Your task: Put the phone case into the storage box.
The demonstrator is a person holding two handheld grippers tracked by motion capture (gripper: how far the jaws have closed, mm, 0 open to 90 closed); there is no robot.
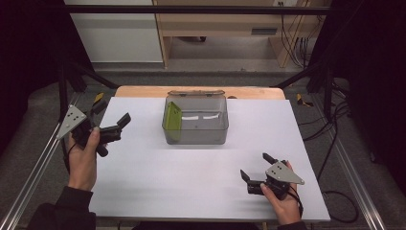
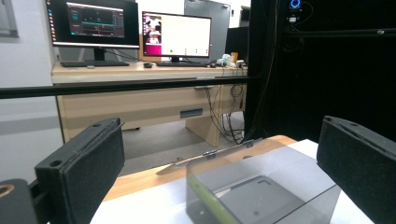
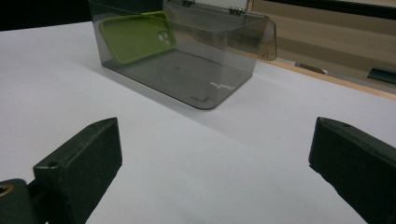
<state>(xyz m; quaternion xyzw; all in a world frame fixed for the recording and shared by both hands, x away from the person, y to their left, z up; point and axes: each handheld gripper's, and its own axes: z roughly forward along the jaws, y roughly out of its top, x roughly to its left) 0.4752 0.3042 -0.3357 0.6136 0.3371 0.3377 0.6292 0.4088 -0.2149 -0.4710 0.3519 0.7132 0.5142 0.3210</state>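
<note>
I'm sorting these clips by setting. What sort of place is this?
Most likely a lab or office workroom set up for recording. A wooden desk carries two lit monitors and a keyboard, black frame bars ring the white table, and cables trail across the floor.

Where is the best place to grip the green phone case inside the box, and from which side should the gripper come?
Probably its upper long edge, from above: the green phone case leans on edge against the left wall of the open transparent box, so only the top is free. The left gripper is nearer.
</note>
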